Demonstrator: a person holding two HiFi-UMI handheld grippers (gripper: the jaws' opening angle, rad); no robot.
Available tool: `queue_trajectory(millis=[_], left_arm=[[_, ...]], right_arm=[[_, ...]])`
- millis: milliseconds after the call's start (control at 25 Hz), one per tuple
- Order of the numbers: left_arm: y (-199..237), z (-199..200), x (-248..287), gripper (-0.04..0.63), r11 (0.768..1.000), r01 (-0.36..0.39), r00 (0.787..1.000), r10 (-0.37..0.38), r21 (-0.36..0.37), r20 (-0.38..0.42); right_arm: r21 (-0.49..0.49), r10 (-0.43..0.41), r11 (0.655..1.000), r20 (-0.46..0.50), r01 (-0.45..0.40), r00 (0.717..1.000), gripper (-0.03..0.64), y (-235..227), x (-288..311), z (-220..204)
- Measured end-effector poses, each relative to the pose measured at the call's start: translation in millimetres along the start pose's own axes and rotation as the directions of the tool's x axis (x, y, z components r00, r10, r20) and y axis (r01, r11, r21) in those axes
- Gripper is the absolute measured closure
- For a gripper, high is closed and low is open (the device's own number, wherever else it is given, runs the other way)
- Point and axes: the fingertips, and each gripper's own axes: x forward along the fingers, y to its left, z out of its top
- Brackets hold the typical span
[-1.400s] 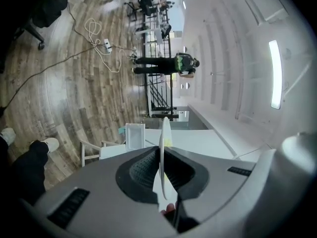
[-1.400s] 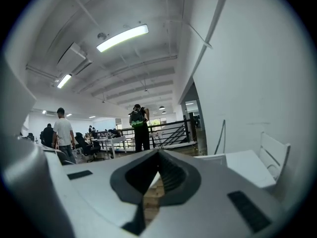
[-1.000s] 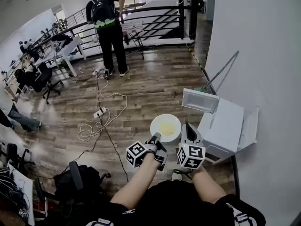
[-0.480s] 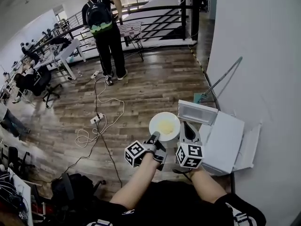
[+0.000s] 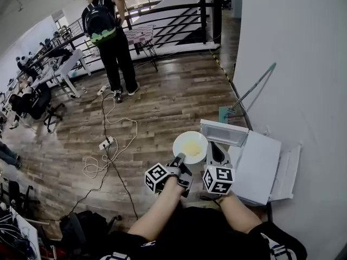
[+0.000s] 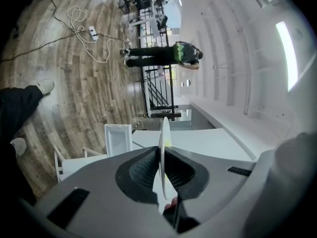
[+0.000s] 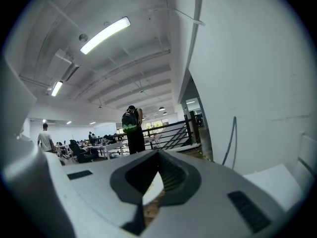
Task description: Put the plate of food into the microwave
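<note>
The left gripper [image 5: 178, 158] has its jaws clamped on the near rim of a round white plate [image 5: 190, 145]. The left gripper view shows that plate [image 6: 164, 133] edge-on between the ribbed dark pads. A single pale yellow heap of food [image 5: 191, 147] lies on it.

The plate hangs level over the brown wood plank floor [image 5: 162, 107]. Its left and far rims are free, with open floor beyond them.

Just beside its right rim stands the right gripper [image 5: 216, 147]. Its jaws [image 7: 157, 155] meet at the tips and grip nothing. A pale sliver shows in the gap behind them, too small to name.

Beyond that gripper sits one white box-shaped microwave [image 5: 258, 164] against the white wall [image 5: 293, 64]. Its white framed door [image 5: 224, 132] is swung open, near the plate's far right edge. The cavity cannot be seen from the head view.

One long-handled mop [image 5: 247, 93] leans on the wall. One white power strip [image 5: 105, 143] lies among looped cables.

One standing person with a black backpack [image 5: 105, 39] is well apart by the black railing [image 5: 162, 15]. Seated people at the far left are cut off and hard to count.
</note>
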Motion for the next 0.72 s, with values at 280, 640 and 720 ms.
queue_trajectory(millis=[280, 640, 720], left_arm=[[-3, 32, 70, 0.577, 1.0, 0.016, 0.993, -0.013, 0.021, -0.117], [-44, 99, 185, 0.575, 0.993, 0.048, 0.94, -0.009, 0.106, -0.341], [-53, 112, 208, 0.577, 0.991, 0.063, 0.923, -0.014, 0.114, -0.385]], right_arm=[[-0.004, -0.11, 0.994, 0.021, 0.11, 0.994, 0.607, -15, 63, -1], [0.046, -0.351, 0.936, 0.048, 0.349, 0.935, 0.607, -30, 155, 14], [0.047, -0.389, 0.921, 0.054, 0.387, 0.92, 0.607, -30, 177, 19]])
